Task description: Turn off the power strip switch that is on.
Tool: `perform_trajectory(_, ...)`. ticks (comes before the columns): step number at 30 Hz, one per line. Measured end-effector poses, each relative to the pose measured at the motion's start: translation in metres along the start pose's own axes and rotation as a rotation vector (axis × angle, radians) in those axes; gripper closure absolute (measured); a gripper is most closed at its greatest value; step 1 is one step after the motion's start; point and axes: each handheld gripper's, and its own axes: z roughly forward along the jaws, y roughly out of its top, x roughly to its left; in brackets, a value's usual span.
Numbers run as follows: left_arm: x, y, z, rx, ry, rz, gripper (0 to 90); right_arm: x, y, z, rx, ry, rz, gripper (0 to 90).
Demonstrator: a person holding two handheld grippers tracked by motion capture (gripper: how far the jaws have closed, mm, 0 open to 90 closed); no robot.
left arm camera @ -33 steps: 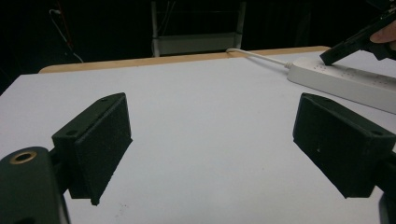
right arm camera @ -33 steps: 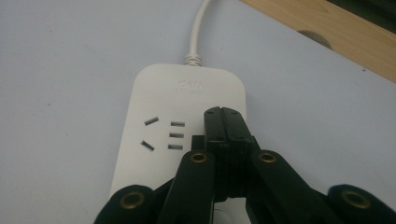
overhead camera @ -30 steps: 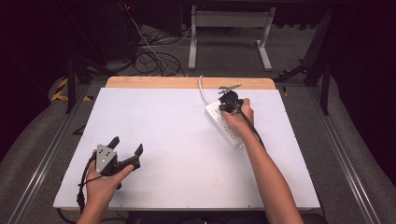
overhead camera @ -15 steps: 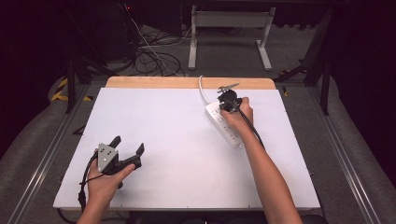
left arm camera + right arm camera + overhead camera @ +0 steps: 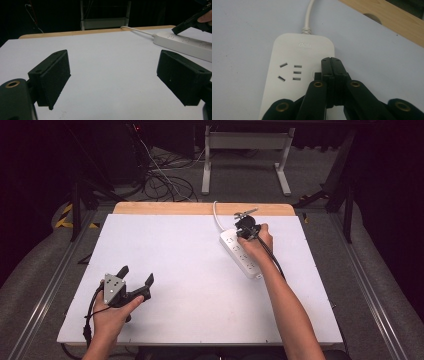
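Right hand-held gripper (image 5: 331,65): jaws closed together, empty, tips on strip (image 5: 294,75) near its button.
Left hand-held gripper (image 5: 112,80): wide, empty, over counter (image 5: 190,285).
Risk: closed tips may slip off button, shoving the strip.

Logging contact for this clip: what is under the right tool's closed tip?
The right tool, jaws shut, sits over the white power strip beside its sockets. A pale round edge peeks out there; what it is stays covered.

power strip (image 5: 241,253) lies on the table's (image 5: 190,250) far right.
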Motion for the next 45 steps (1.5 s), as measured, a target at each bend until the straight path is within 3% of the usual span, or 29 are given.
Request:
perform_trajectory(6,0.001,0.000,0.000,0.003,0.003,-0.004,12.0,-0.004,-0.004,-0.004,-0.063,0.015,0.009,90.0)
perform_trajectory(14,0.001,0.000,0.000,0.002,0.006,-0.002,12.0,-0.010,-0.001,-0.025,-0.121,0.004,-0.001,90.0)
perform_trajectory(20,0.001,0.000,-0.001,0.001,0.010,0.000,12.0,-0.015,-0.010,-0.051,-0.174,0.013,-0.010,90.0)
perform_trajectory(30,-0.001,0.000,0.002,0.002,0.004,0.008,12.0,-0.021,-0.044,-0.106,-0.296,0.078,0.014,90.0)
perform_trajectory(35,-0.002,0.001,0.003,0.003,0.002,0.008,12.0,-0.018,-0.068,-0.125,-0.354,0.106,0.034,90.0)
perform_trajectory(36,-0.001,0.001,0.003,0.002,0.002,0.008,12.0,-0.017,-0.077,-0.132,-0.390,0.108,0.046,90.0)
perform_trajectory(39,-0.001,0.001,0.004,0.007,0.003,0.009,12.0,-0.017,-0.085,-0.138,-0.422,0.097,0.049,90.0)
perform_trajectory(40,-0.001,0.001,0.005,0.010,0.003,0.010,12.0,-0.017,-0.095,-0.145,-0.465,0.089,0.063,90.0)
perform_trajectory(45,-0.002,0.001,0.004,0.002,0.006,0.012,12.0,-0.016,-0.110,-0.156,-0.534,0.080,0.067,90.0)
